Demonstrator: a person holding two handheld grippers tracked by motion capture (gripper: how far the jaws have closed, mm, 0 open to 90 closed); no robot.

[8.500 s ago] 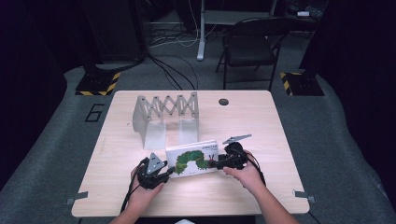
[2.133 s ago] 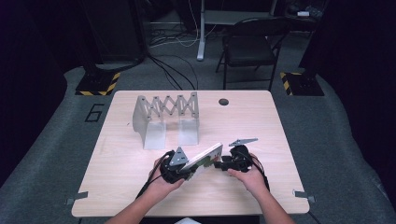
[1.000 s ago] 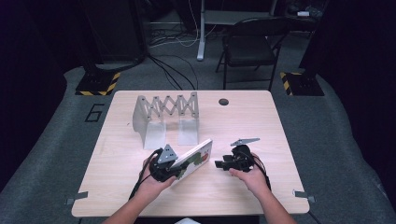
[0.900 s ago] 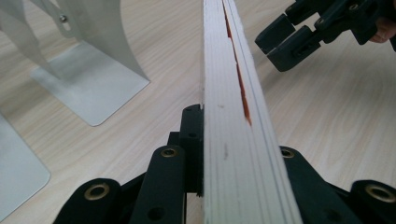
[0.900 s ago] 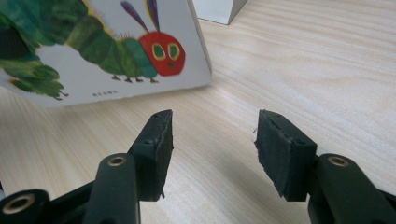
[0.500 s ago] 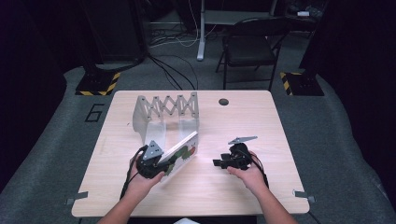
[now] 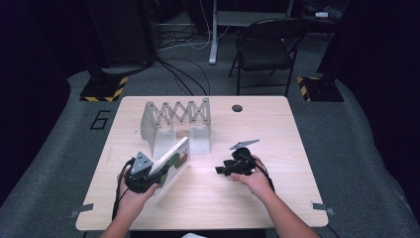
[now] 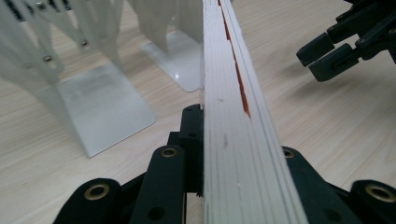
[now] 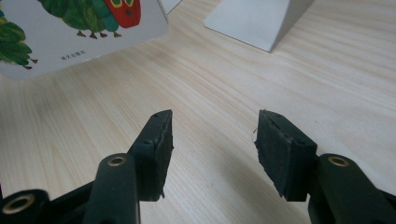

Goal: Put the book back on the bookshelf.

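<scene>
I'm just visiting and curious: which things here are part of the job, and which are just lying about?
In use: picture book, clamped in the left gripper; expanding book rack; open right gripper.
Lying about: folding chair, floor cables.

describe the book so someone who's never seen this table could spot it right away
On the light wooden table, look just in front of the white accordion-style book rack, near the left side. The board book is tilted up on edge, clamped in the left gripper. Its white cover with a green caterpillar sets it apart from the plain rack.
</scene>
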